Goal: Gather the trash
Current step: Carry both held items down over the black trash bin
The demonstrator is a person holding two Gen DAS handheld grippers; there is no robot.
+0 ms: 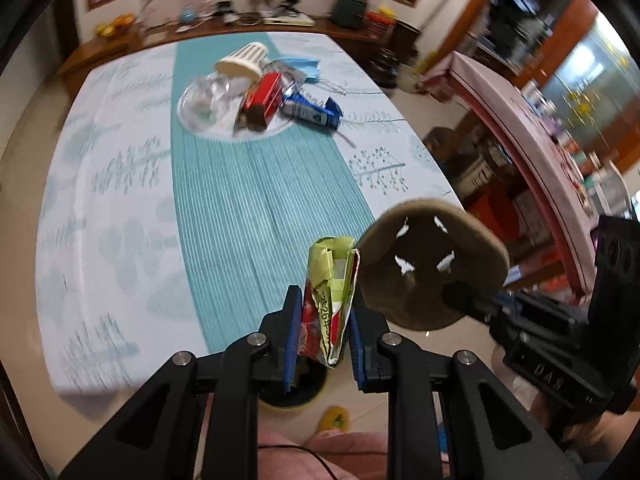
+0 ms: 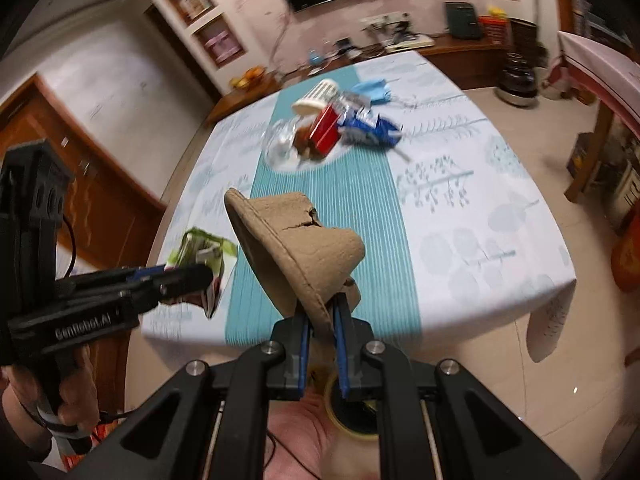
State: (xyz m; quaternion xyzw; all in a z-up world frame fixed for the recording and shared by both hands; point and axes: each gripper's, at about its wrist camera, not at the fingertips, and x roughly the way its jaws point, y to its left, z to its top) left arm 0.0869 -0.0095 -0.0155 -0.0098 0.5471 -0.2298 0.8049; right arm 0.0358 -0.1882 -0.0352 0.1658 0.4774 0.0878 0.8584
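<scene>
In the left wrist view my left gripper (image 1: 325,305) is shut on a crumpled green and red wrapper (image 1: 330,280), held off the table's near edge. Beside it, my right gripper (image 1: 460,300) is shut on the rim of a brown pulp cup carrier (image 1: 428,264). The right wrist view shows the same carrier (image 2: 296,248) pinched between the right gripper's (image 2: 322,312) blue pads, with the left gripper (image 2: 192,276) and wrapper (image 2: 200,250) at left. More trash lies piled far across the table: a paper cup (image 1: 242,62), a red box (image 1: 262,98), a blue carton (image 1: 314,111), a clear plastic lid (image 1: 202,104) and a blue mask (image 1: 300,65).
A round bin with a yellow rim (image 1: 298,405) (image 2: 332,408) stands on the floor below both grippers. The table (image 1: 248,200) wears a white and teal striped cloth. A wooden sideboard (image 1: 120,40) runs behind it, and another pink-covered table (image 1: 520,120) stands to the right.
</scene>
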